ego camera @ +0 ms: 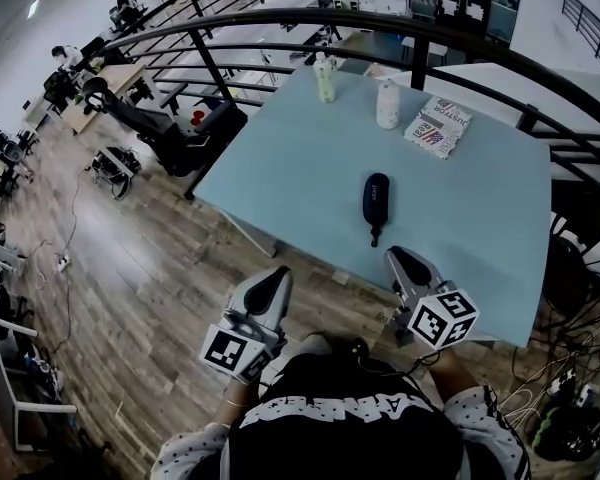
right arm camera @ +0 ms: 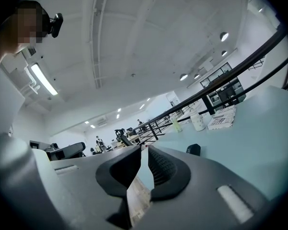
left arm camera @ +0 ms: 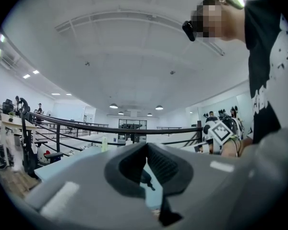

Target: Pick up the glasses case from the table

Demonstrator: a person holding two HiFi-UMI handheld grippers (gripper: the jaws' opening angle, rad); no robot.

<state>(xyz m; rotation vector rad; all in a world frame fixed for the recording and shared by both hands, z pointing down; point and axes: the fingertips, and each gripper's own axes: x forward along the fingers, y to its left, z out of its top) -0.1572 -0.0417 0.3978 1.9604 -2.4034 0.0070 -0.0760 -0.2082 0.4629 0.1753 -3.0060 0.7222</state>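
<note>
Left hand-held gripper (ego camera: 278, 276) is hovering just off the surface's (ego camera: 300, 168) near edge, jaws meeting at the tips, empty. Right hand-held gripper (ego camera: 402, 256) is hanging beside it, jaws a thin slit apart, empty. Just ahead, the dark glasses case (ego camera: 376, 200) is lying on the surface.

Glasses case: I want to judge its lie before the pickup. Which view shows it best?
Head view: the glasses case lies whole on the table, seen from above. The right gripper view shows only a small dark end; the left, a sliver between its jaws.
</note>
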